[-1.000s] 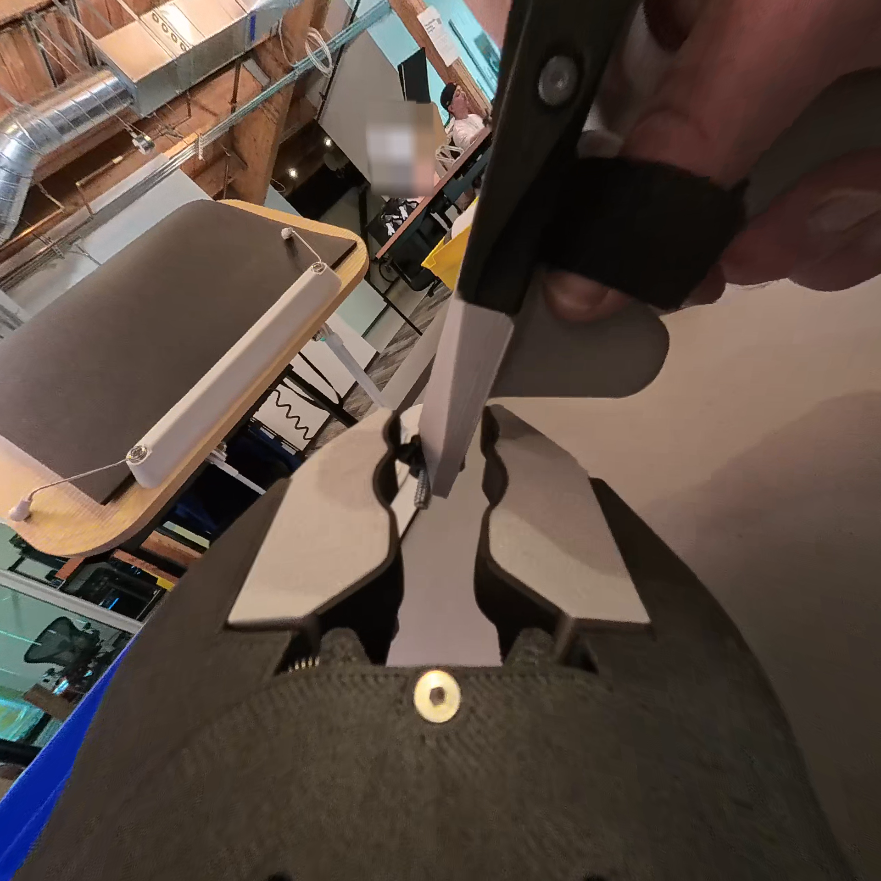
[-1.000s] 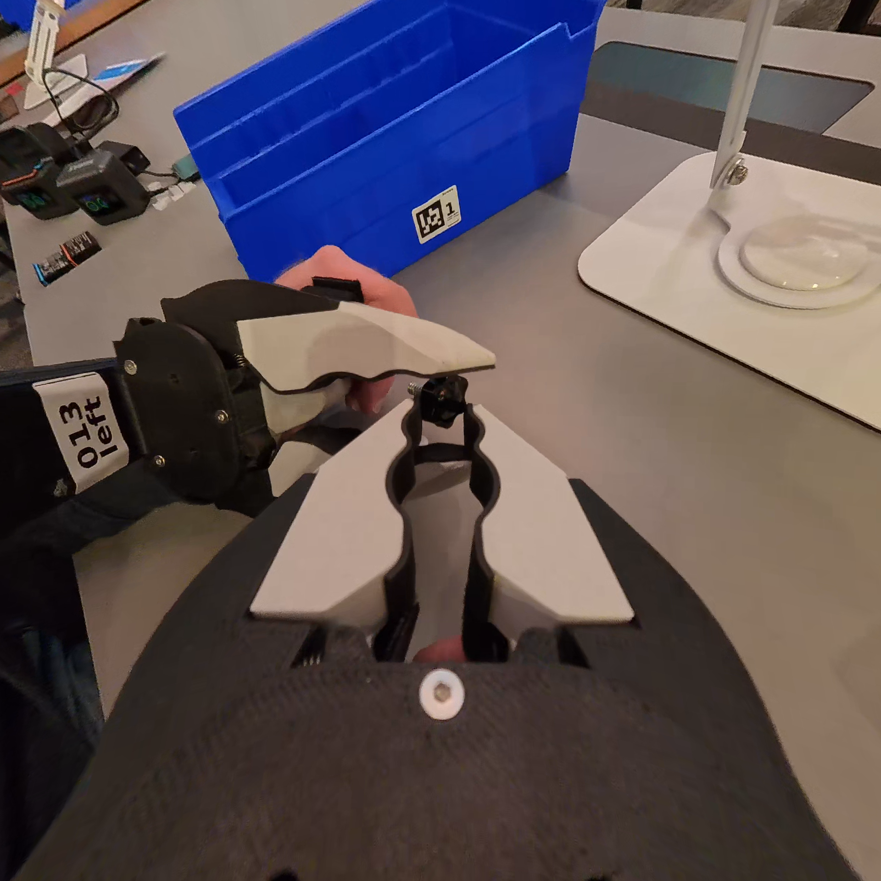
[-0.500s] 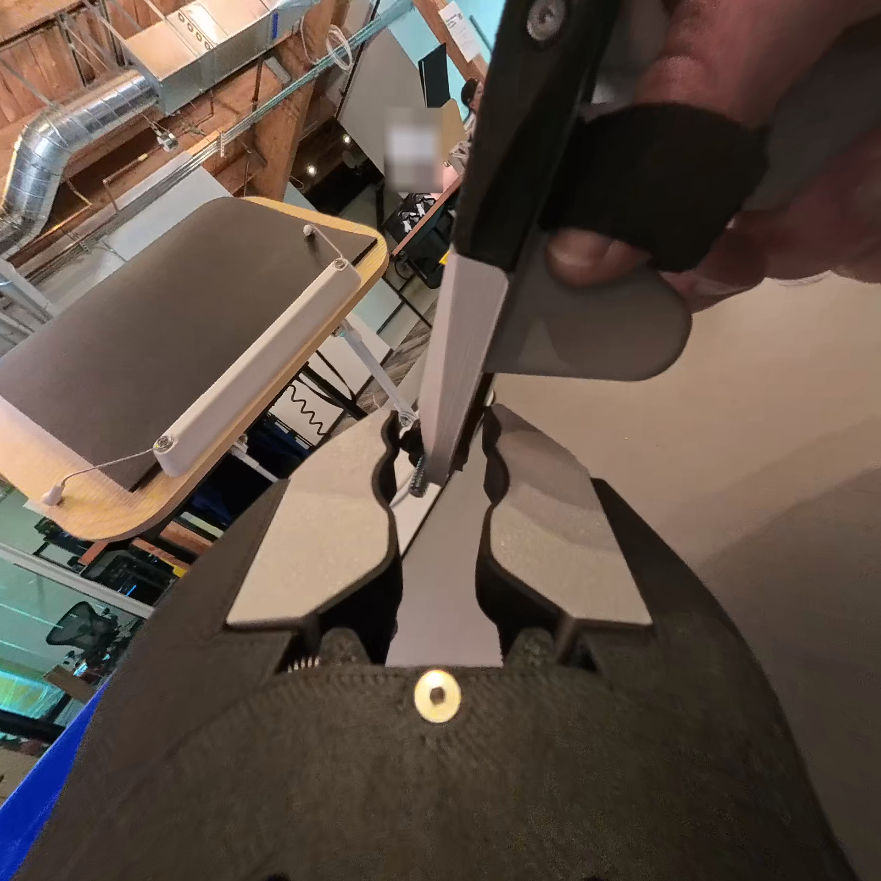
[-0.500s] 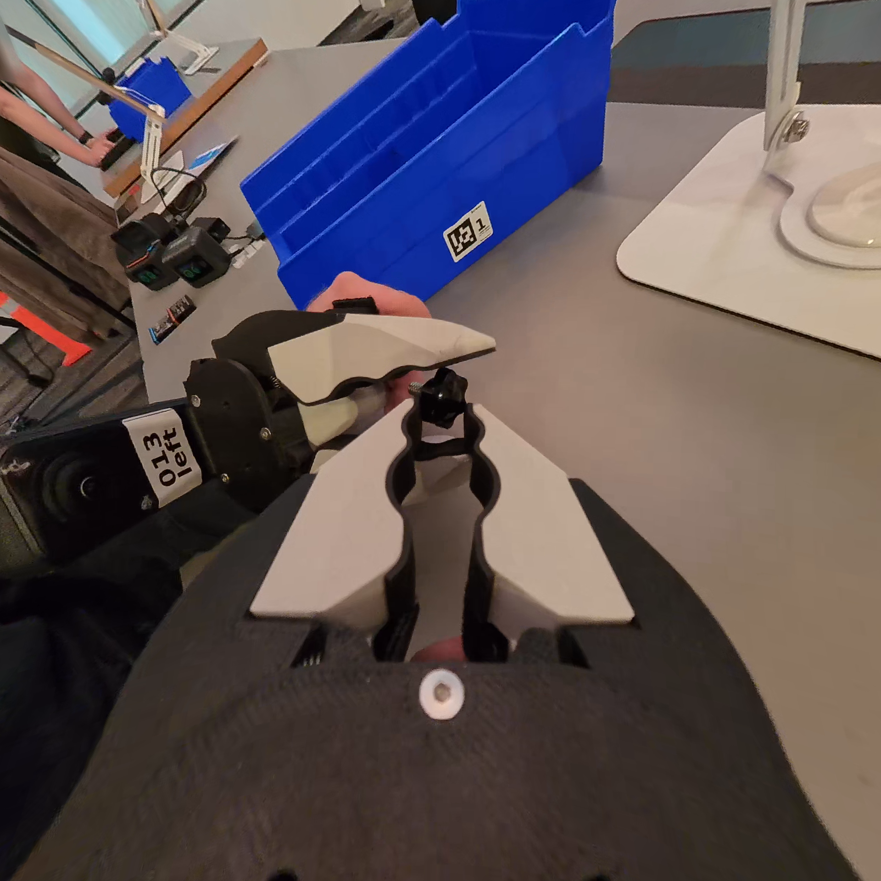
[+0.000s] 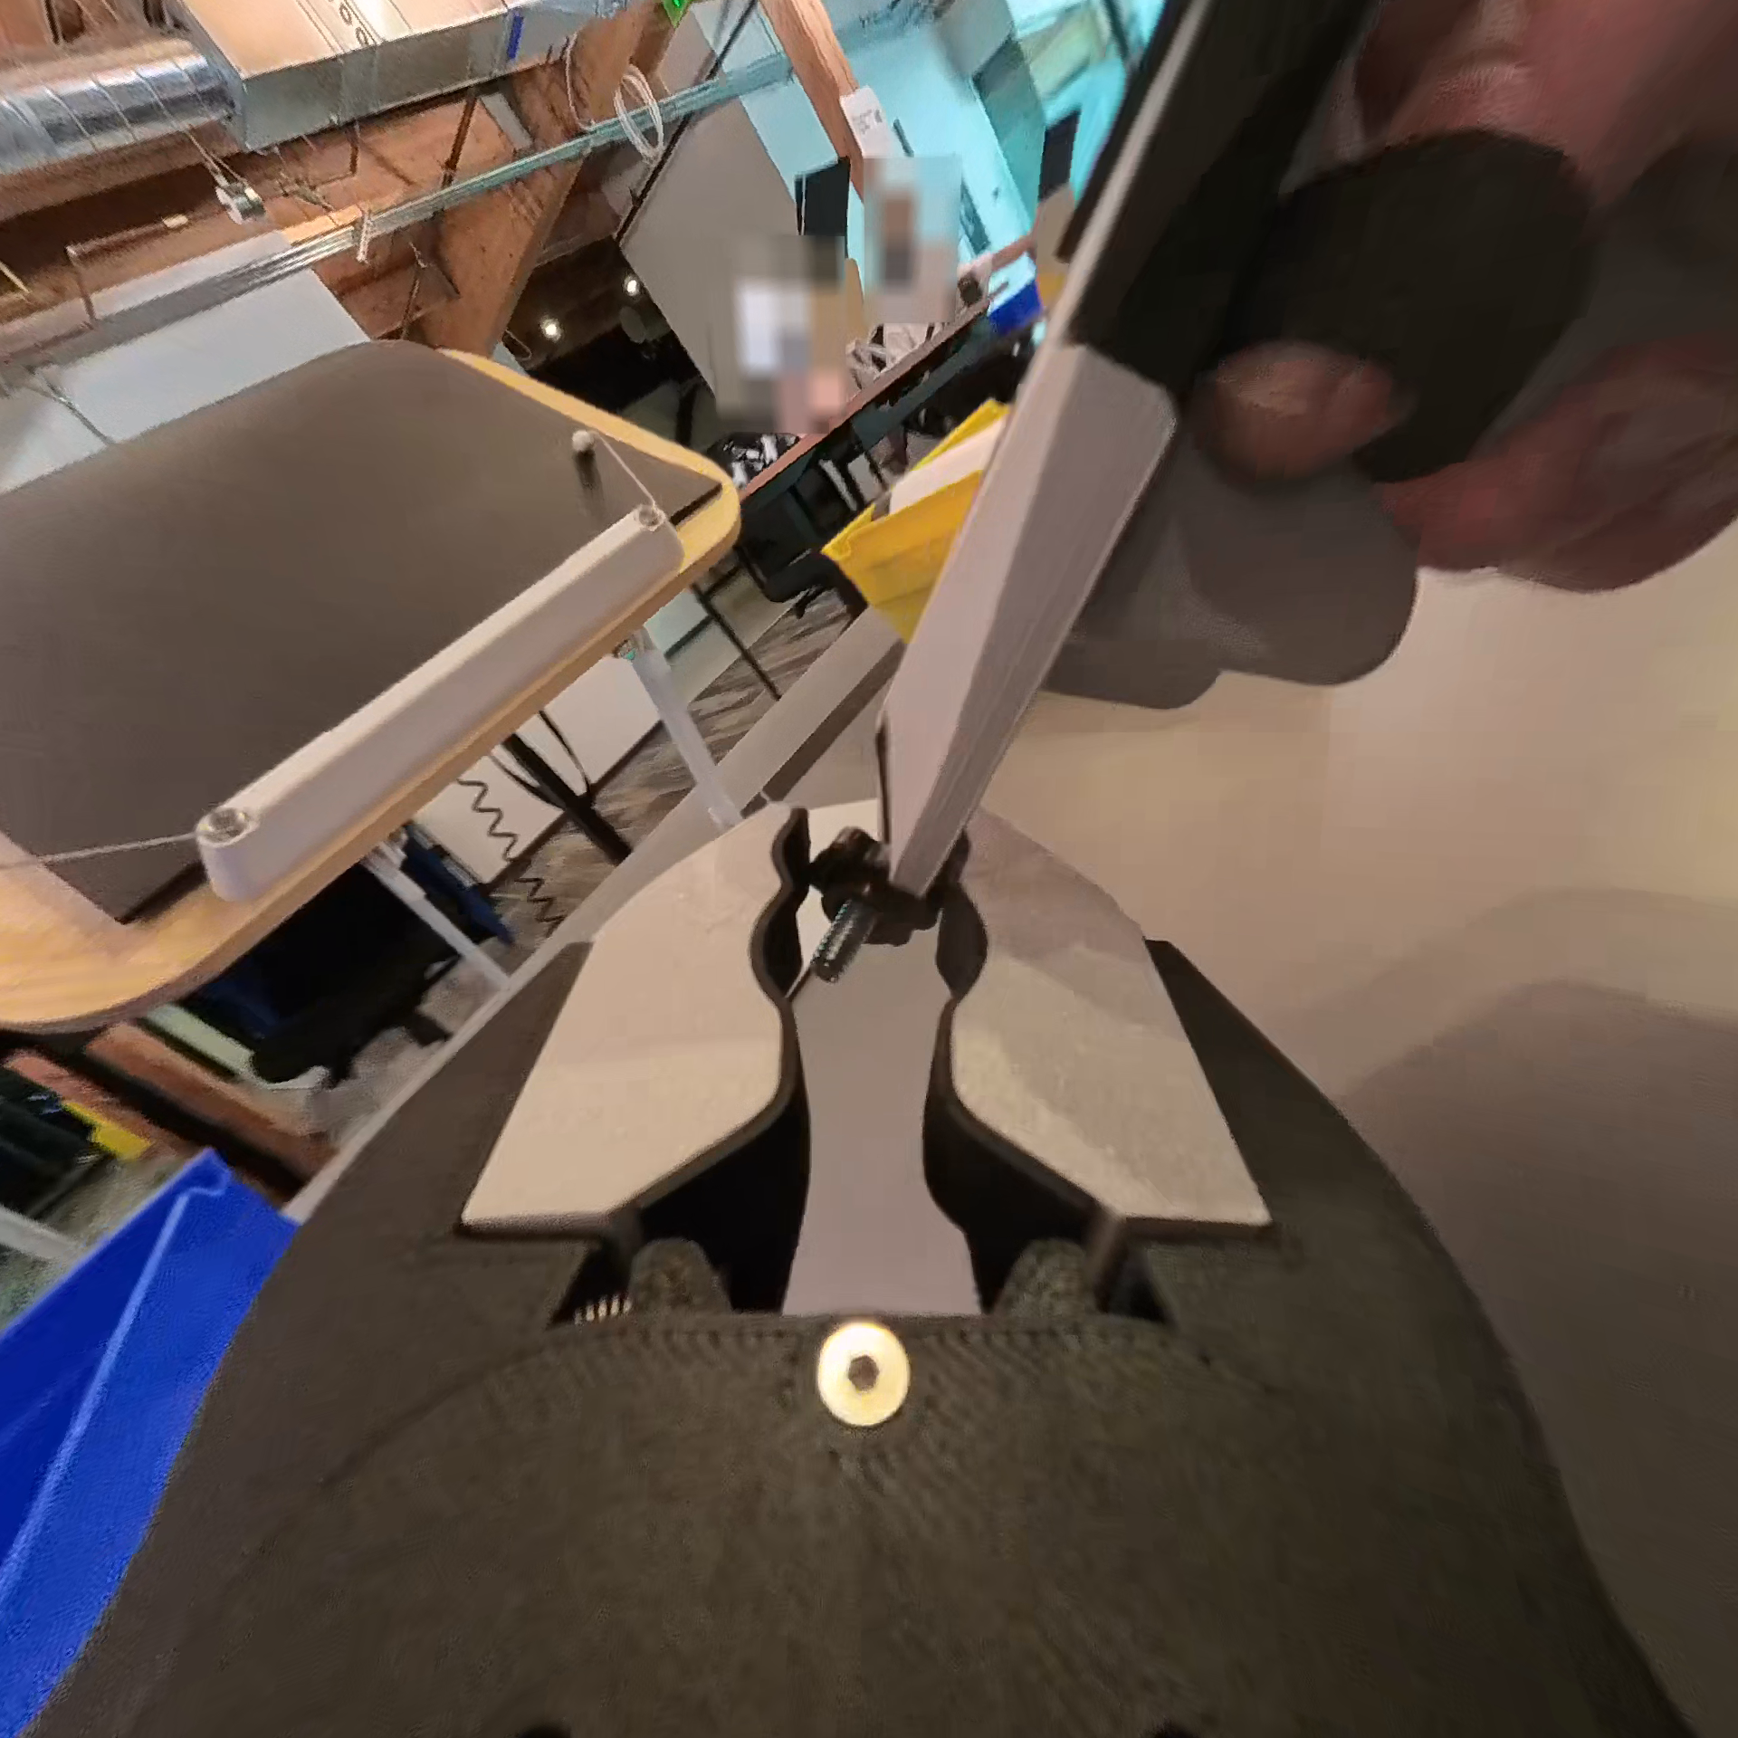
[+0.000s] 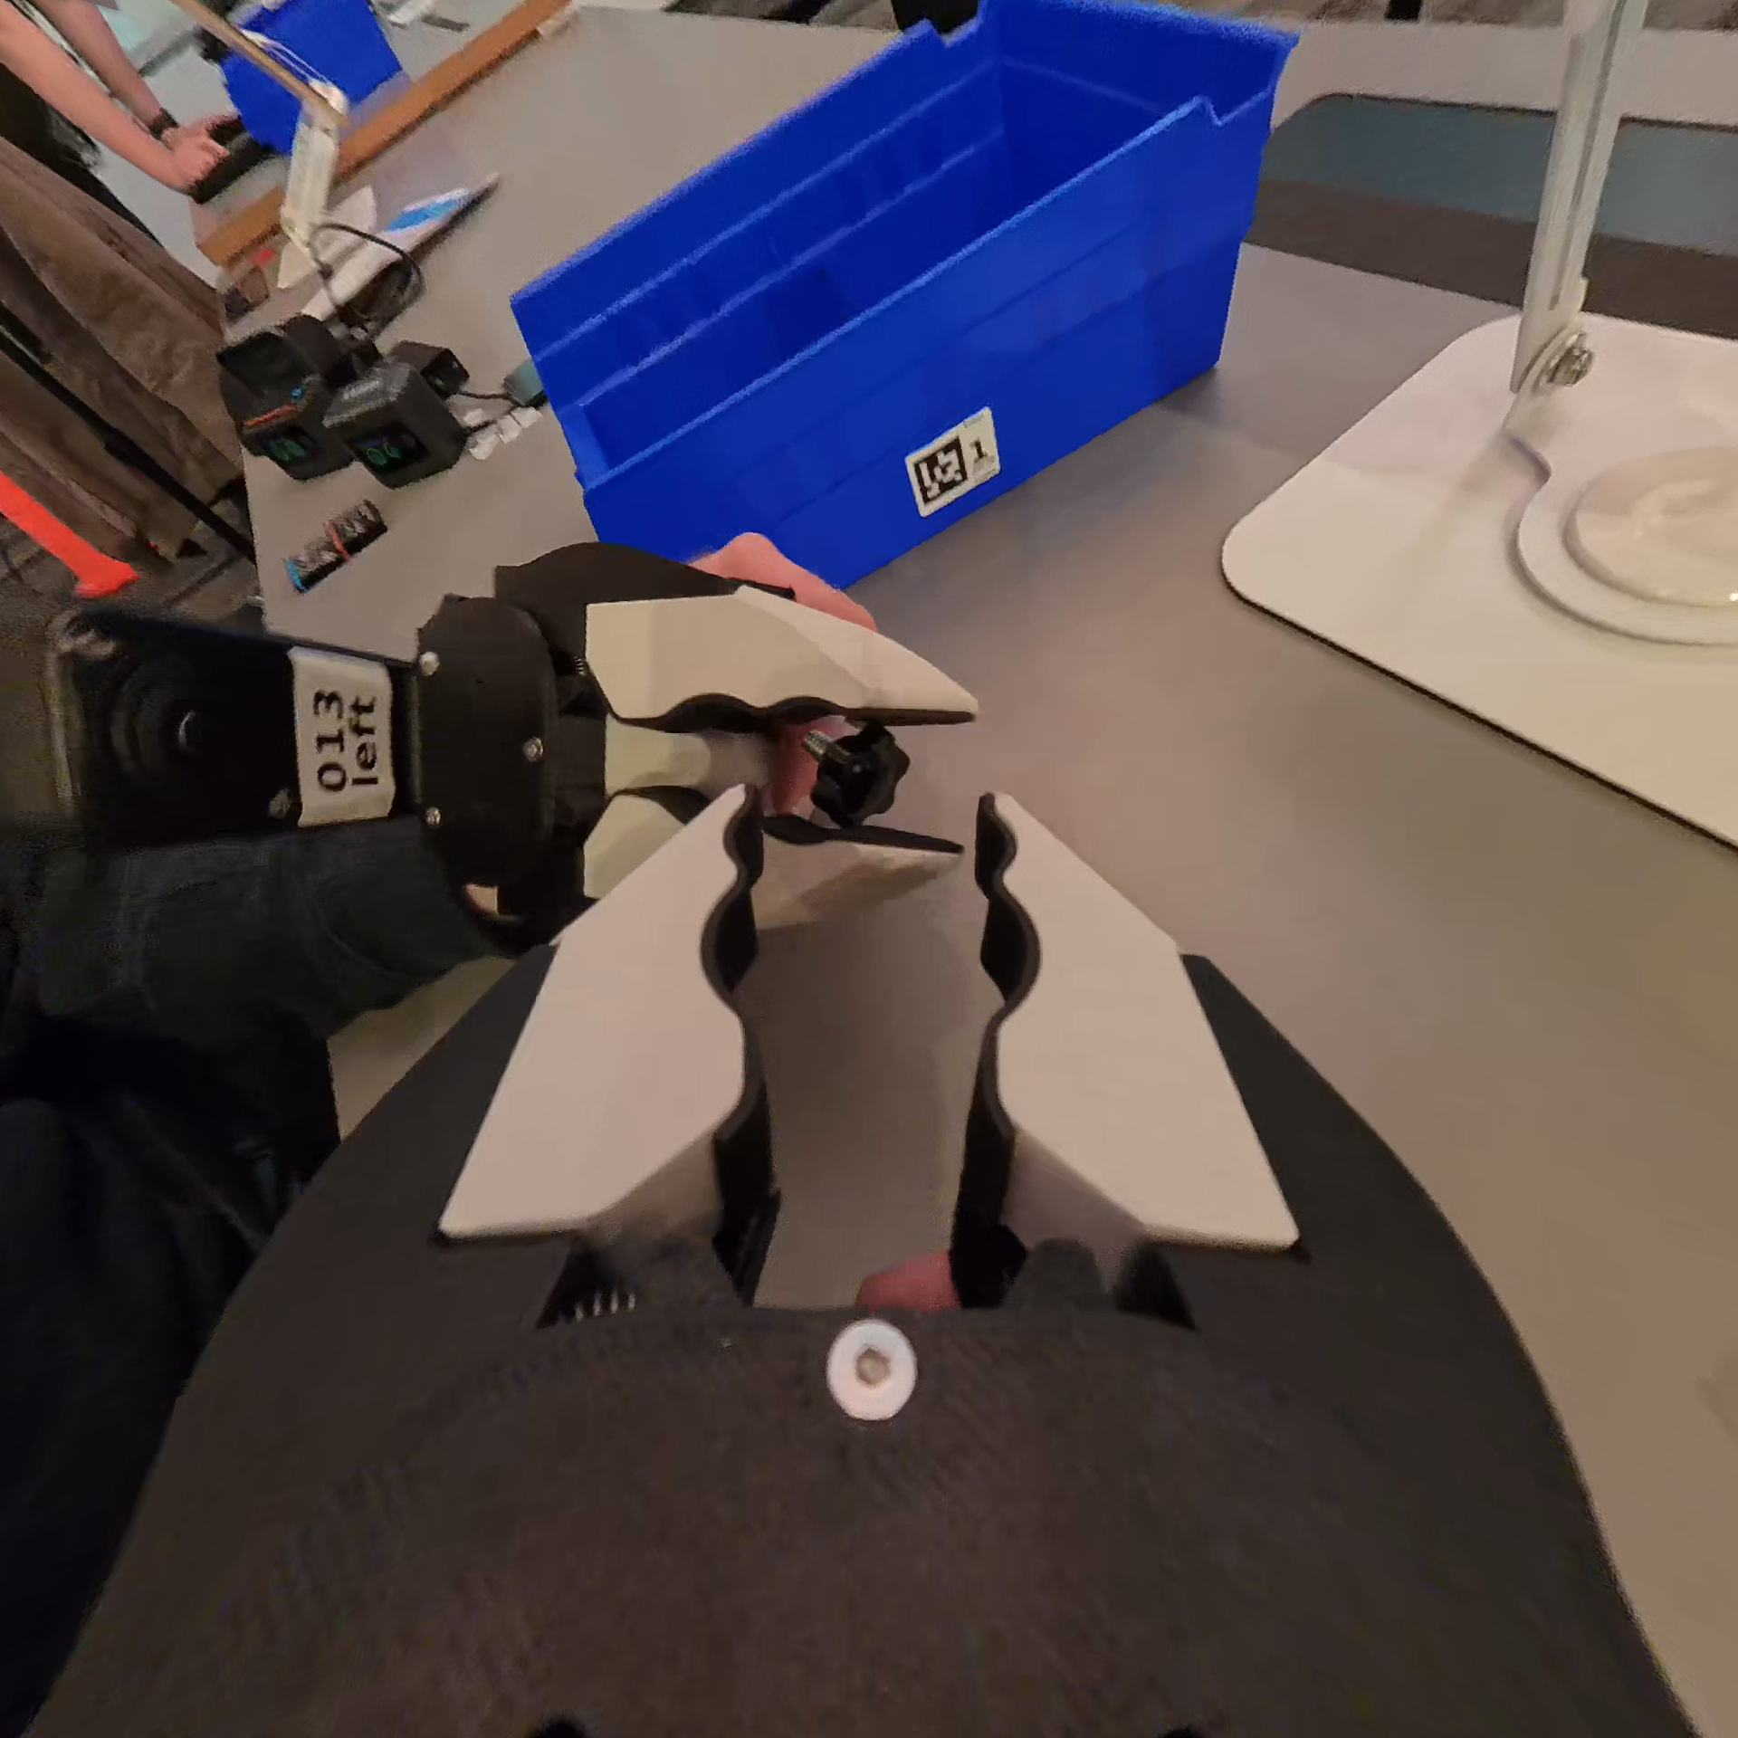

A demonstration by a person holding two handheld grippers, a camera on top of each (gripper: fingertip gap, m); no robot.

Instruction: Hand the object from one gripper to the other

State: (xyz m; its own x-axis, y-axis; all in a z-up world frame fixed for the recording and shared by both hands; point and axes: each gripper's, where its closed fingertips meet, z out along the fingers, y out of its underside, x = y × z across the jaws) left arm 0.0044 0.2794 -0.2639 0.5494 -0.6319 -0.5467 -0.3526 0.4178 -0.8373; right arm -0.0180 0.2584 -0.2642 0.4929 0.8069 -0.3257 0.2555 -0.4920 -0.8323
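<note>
The object is a small black star knob with a threaded stud [image 6: 861,771]. My left gripper [image 6: 967,781] comes in from the left, its two grey fingers shut on the knob from above and below. My right gripper [image 6: 865,809] is open, its tips just below the knob, one on each side, apart from it. In the left wrist view the knob [image 5: 851,879] sits between my left gripper's tips [image 5: 875,842], with the stud pointing back toward the camera. One right gripper finger [image 5: 1016,602] reaches down from the upper right, its tip at the knob. Both are held above the grey table [image 6: 1317,940].
A blue bin [image 6: 940,282] stands behind the grippers. A white stand base [image 6: 1411,583] is at the right. Black devices with cables [image 6: 320,414] lie at the far left. A person's arm shows at the top left. Only a small space, under 4 cm, lies between the two pairs of fingers.
My right gripper was shut on the knob and has opened, letting go of it. The knob now stays in my left gripper. Both views have shifted a little.
</note>
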